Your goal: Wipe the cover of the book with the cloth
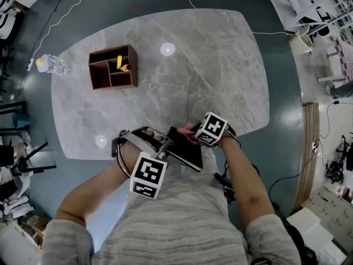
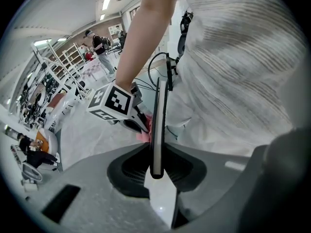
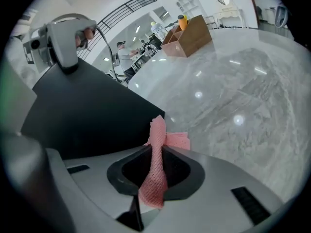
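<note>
- Left gripper (image 2: 156, 171): jaws clamped on one edge of the book (image 2: 158, 125). Seen edge-on, the book is a thin, flat, rigid slab with a rounded dark rim, rising straight out from between the pads.
- Right gripper (image 3: 154, 178): jaws closed on the cloth (image 3: 155, 164). It is pink, open-weave and mesh-textured, pinched into a narrow fold, with a crumpled tuft past the tips.
- The tuft sits at the edge of the book's smooth, matte black cover, which fills the space left of this gripper. Contact is not certain.
- Bench (image 1: 193, 65), beyond both grippers: a glossy grey slab with marble veining and rounded corners.
- Wooden box (image 1: 113, 66), well beyond the grippers: square, brown, divided into compartments.
</note>
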A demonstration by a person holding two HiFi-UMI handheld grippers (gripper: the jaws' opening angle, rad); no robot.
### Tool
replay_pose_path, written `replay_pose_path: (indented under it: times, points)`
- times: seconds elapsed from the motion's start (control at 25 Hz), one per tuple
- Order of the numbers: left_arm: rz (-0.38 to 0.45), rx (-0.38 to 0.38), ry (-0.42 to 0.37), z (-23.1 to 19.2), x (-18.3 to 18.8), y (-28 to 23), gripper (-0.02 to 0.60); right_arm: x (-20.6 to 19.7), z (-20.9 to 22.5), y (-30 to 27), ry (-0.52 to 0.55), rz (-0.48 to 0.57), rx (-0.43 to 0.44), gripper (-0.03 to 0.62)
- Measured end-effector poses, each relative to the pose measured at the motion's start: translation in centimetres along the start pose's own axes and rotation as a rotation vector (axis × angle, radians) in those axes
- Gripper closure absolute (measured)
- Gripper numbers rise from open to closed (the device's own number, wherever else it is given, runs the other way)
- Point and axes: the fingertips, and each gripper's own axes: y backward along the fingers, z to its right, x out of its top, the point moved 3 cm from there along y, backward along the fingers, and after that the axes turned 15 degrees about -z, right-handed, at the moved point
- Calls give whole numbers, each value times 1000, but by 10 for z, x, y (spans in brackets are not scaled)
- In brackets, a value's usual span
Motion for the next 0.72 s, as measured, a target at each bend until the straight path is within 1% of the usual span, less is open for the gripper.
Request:
replay_pose_path:
  times: [0.16, 0.36, 0.44, 0.72]
  points:
    - [7, 2, -3, 1, -1, -1, 506, 18, 4, -2, -54, 20, -25, 537]
    - [9, -2, -1, 2, 0, 0, 505, 32, -1, 3, -32, 19, -41, 537]
    - [9, -1, -3, 3, -1, 0, 505, 35, -8, 9, -26, 30, -20, 537]
    - [16, -5, -4, 3, -2, -1, 505, 44, -44, 46, 16, 105, 99, 537]
